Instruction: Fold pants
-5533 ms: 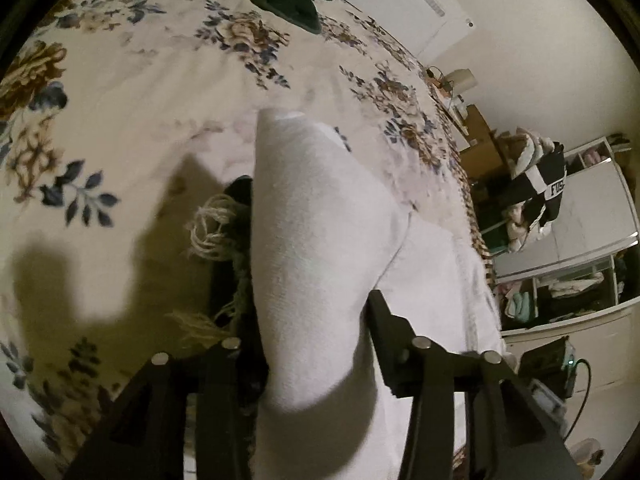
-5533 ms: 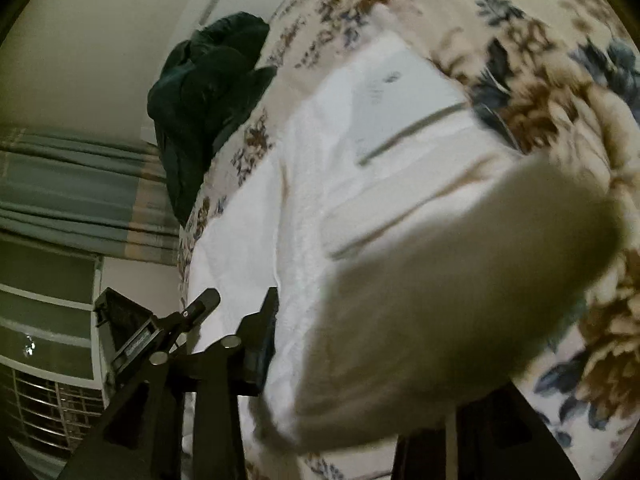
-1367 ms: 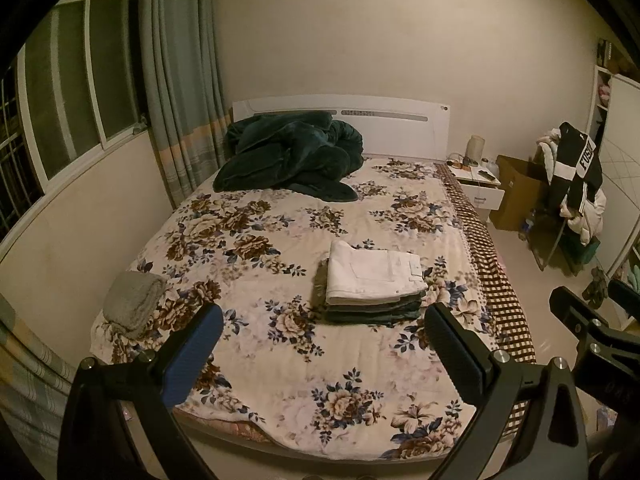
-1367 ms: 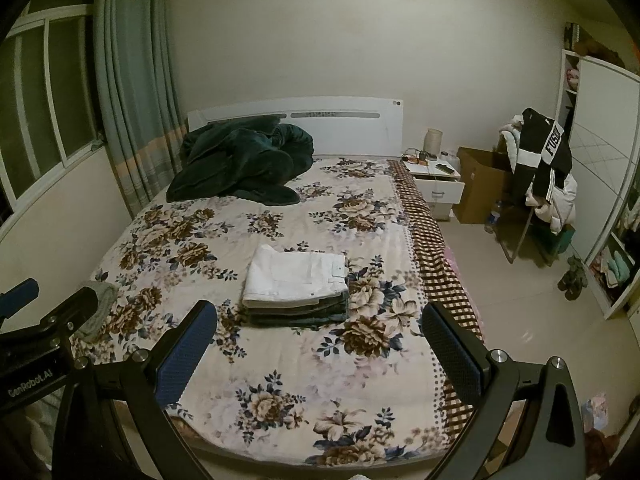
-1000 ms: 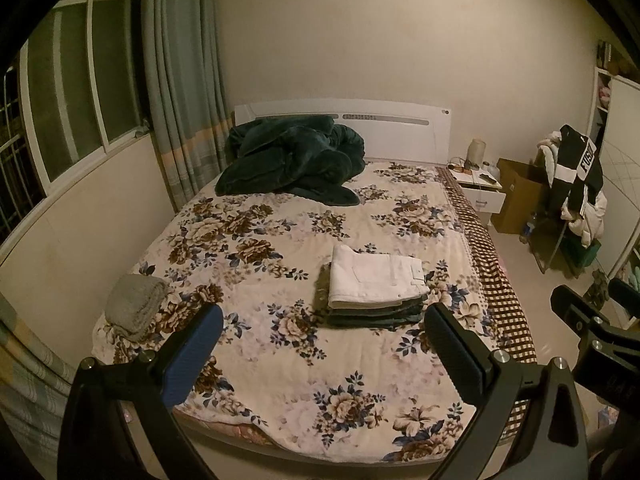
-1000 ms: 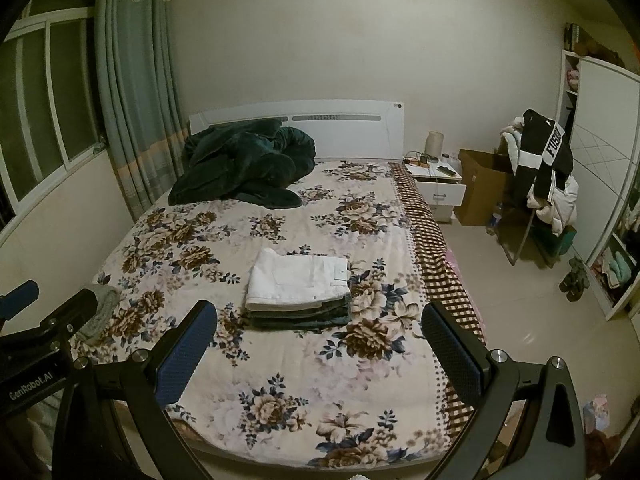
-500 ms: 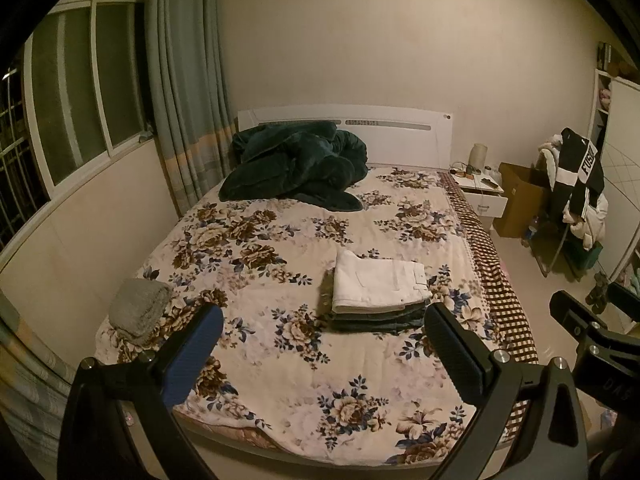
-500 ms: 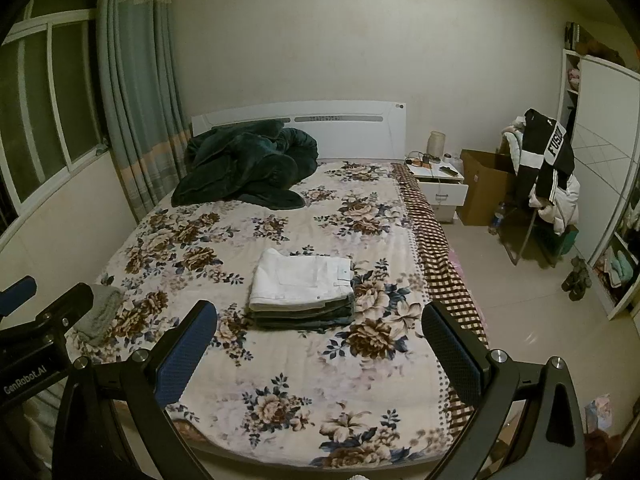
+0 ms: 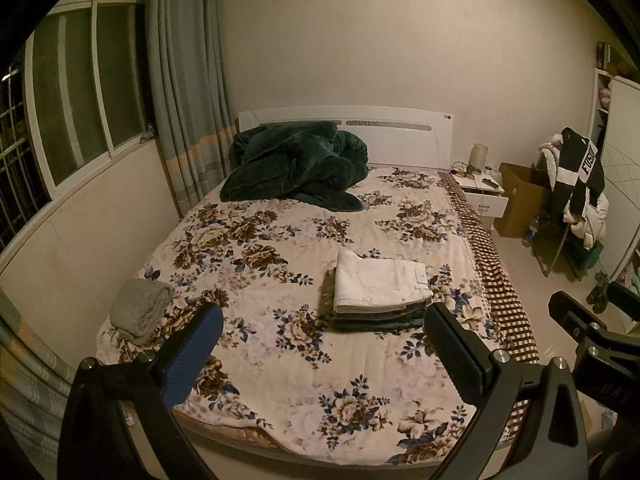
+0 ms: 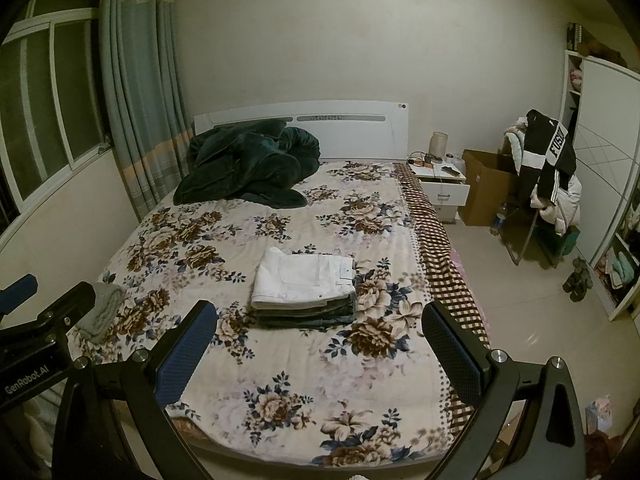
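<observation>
Beyond both spread grippers (image 9: 320, 344) (image 10: 320, 344): folded pants (image 9: 380, 286), apparently stacked.

"GenRobot.AI" stands in white on the left hand-held gripper (image 10: 28, 372), seen at the right wrist view's lower left. White letters reading "FUS…" run down the black jacket (image 10: 554, 152) hanging right of the bed (image 10: 280, 360); the rest is unclear.

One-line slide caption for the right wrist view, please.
Right gripper, jaws open and empty, faces the folded white pants topping a stack on the floral-quilted bed.
</observation>
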{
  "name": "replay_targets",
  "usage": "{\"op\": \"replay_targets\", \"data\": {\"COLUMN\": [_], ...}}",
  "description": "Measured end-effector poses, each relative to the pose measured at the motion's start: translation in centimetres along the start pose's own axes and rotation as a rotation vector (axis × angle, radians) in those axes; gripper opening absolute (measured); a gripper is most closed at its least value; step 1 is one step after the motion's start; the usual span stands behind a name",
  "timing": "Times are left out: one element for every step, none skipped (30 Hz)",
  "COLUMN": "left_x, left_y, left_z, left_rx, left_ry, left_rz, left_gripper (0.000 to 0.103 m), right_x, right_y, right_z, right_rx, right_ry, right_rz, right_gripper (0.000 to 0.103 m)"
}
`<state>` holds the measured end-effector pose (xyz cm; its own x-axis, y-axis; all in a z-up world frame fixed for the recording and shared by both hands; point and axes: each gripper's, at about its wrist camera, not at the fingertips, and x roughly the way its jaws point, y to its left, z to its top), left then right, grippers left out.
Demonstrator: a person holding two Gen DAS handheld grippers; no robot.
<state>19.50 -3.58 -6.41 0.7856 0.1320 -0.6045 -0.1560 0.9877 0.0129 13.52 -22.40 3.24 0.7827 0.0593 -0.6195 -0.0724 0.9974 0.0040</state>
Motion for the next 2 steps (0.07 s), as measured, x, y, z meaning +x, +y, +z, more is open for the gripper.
{"op": "replay_targets", "data": {"left_x": [-0.15,-0.32], "left_y": [0.02,0.07], "left_z": [0.01,0.09], "left_rx": [0.0,-0.001], "left_ry": [-0.004,-0.008], "left_rz": [0.001,0.002], "left_gripper": [0.103,0.103], "right_x": [-0.04,-0.05], "right_y": [0.05,0.04], "right_z": [-0.03,-0.04], "right_rx": [0.001,0.003], "right_ry": [-0.001,-0.002], "right_rz": [-0.002,-0.001], "right_gripper": [0.103,0.103]}}
